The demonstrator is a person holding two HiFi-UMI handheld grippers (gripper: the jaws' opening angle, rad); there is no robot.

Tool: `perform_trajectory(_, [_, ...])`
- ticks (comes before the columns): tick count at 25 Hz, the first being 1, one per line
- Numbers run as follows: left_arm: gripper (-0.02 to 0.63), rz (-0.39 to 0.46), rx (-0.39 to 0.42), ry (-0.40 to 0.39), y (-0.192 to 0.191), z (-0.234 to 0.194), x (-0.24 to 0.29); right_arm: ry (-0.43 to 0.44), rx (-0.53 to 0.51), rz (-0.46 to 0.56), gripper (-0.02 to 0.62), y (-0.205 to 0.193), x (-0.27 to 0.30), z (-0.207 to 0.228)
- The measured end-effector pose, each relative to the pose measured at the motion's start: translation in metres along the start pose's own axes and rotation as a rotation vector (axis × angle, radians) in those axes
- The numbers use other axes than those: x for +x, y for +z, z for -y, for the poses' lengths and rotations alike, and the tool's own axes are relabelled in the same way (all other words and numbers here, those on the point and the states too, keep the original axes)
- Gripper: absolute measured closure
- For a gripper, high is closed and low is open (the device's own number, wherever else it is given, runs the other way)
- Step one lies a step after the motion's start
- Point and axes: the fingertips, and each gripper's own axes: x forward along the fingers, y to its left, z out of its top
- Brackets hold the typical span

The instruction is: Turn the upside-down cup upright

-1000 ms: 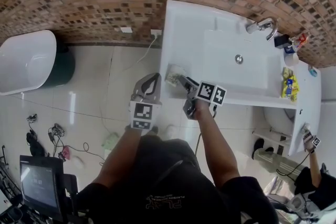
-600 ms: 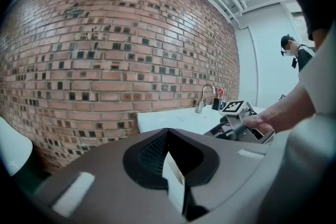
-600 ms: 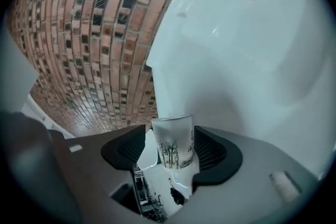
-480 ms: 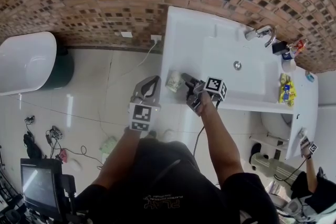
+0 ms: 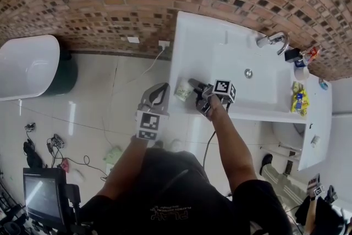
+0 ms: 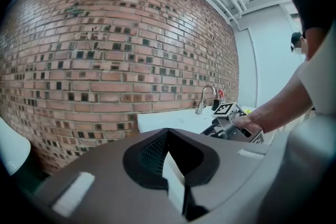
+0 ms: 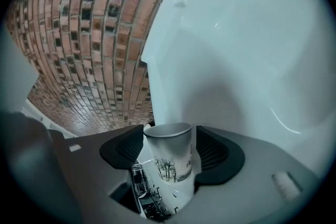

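Right tool [image 7: 169, 150] is opening around the upright cup [image 5: 182, 88] on the washbasin [image 5: 203, 41]; left tool [image 6: 167, 136] closed, empty.

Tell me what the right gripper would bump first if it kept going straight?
The white paper cup with a tree print: it stands upright between the right gripper's opening jaws, so it comes first. Behind it, probably, the white washbasin counter.
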Motion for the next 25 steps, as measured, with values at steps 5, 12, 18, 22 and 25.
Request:
perform_trajectory(5, [0.612, -0.005, -0.009, 0.001, -0.003, -0.003, 0.0, 0.013, 0.008, 0.011, 0.295, 0.003, 0.0, -0.004])
perform_trajectory(12, [0.612, -0.009, -0.011, 0.003, -0.005, -0.002, -0.001, 0.056, 0.003, 0.045, 0.304, 0.003, -0.009, -0.017])
perform_trajectory(18, [0.612, -0.014, -0.015, 0.006, -0.007, 0.0, -0.004, 0.012, -0.342, 0.157, 0.305, 0.005, -0.027, -0.043])
perform_trajectory(22, [0.612, -0.015, -0.018, 0.011, -0.007, 0.001, -0.007, -0.049, -0.64, 0.289, 0.305, -0.002, -0.042, -0.063])
perform_trajectory(25, [0.612, -0.013, -0.014, 0.012, -0.006, 0.004, -0.01, -0.097, -0.843, 0.365, 0.305, -0.013, -0.047, -0.071])
